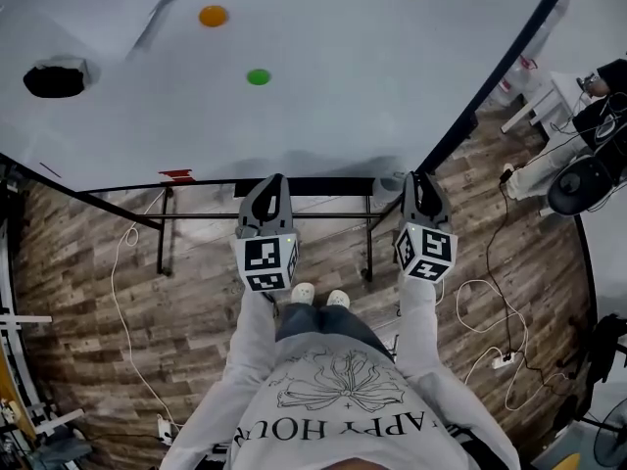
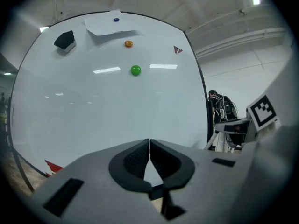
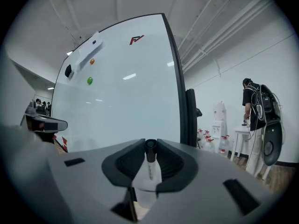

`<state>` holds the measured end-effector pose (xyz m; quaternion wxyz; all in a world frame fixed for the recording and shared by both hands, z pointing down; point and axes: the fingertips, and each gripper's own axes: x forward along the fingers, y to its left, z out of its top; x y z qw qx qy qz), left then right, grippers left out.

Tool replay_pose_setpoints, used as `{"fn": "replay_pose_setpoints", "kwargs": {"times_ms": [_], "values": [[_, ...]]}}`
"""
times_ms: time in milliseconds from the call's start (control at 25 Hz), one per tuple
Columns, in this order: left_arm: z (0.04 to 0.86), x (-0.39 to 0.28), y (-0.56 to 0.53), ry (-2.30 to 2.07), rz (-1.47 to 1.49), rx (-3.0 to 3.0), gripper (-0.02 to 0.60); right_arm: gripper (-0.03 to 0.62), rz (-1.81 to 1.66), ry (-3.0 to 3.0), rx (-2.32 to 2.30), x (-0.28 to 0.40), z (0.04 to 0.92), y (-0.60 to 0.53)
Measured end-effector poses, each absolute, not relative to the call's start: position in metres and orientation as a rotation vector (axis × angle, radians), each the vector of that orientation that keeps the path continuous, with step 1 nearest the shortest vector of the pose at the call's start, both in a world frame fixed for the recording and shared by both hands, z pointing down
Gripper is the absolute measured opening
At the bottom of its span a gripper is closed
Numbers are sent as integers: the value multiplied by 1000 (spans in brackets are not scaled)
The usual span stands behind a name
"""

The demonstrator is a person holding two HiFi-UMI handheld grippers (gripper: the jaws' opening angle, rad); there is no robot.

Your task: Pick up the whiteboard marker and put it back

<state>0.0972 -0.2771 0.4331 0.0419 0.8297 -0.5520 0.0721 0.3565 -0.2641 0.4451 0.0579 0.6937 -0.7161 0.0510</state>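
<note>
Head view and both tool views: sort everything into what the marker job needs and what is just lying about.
Job in hand:
- whiteboard marker, gripped in the right tool
- whiteboard

Just lying about:
- green magnet, orange magnet and black eraser on the board
- water bottles on the floor
- left tool, shut and empty

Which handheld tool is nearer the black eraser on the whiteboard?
Left. The left tool is below and right of the black eraser; the right tool, gripping a black-capped whiteboard marker, is farther right.
</note>
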Motion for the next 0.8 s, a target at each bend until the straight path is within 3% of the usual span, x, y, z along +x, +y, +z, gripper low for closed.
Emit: {"fn": "replay_pose_setpoints", "kwargs": {"times_ms": [800], "values": [[409,75,-286,-1731,142,2549,6,74,76,-2261,2053,314,404,-278]]}}
